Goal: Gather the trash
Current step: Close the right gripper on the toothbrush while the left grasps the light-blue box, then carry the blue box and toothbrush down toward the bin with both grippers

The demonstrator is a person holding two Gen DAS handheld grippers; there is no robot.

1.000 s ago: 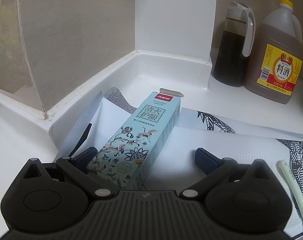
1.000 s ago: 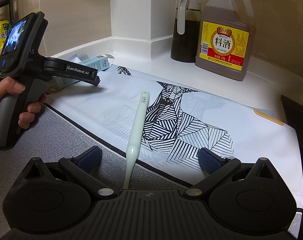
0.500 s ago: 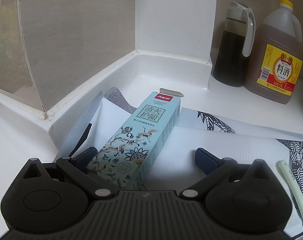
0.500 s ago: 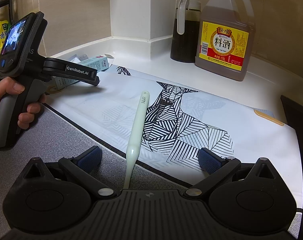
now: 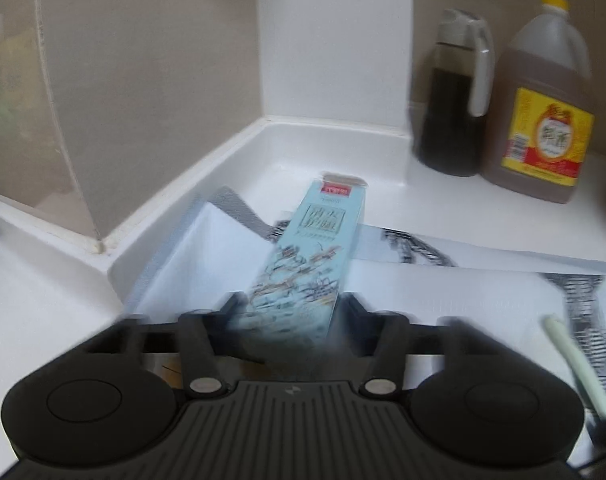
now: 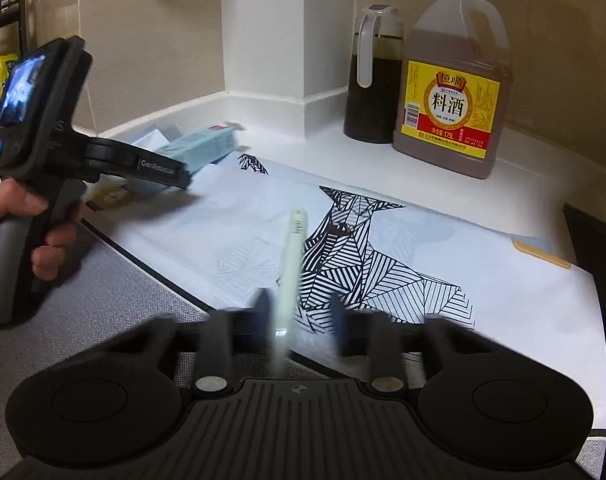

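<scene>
A white kitchen counter [image 6: 523, 176] meets beige tiled walls [image 6: 151, 60] at a raised white curb. A square white column [image 6: 279, 28] stands in the corner. Beside it, at the back of the counter, a dark-liquid dispenser with a grey handle [image 6: 373, 80] stands just beside a large amber jug with a yellow cap and yellow label [image 6: 453, 92]. A black wire rack holding jars [image 6: 1, 4] sits at far left. Lighting is soft and even.
</scene>
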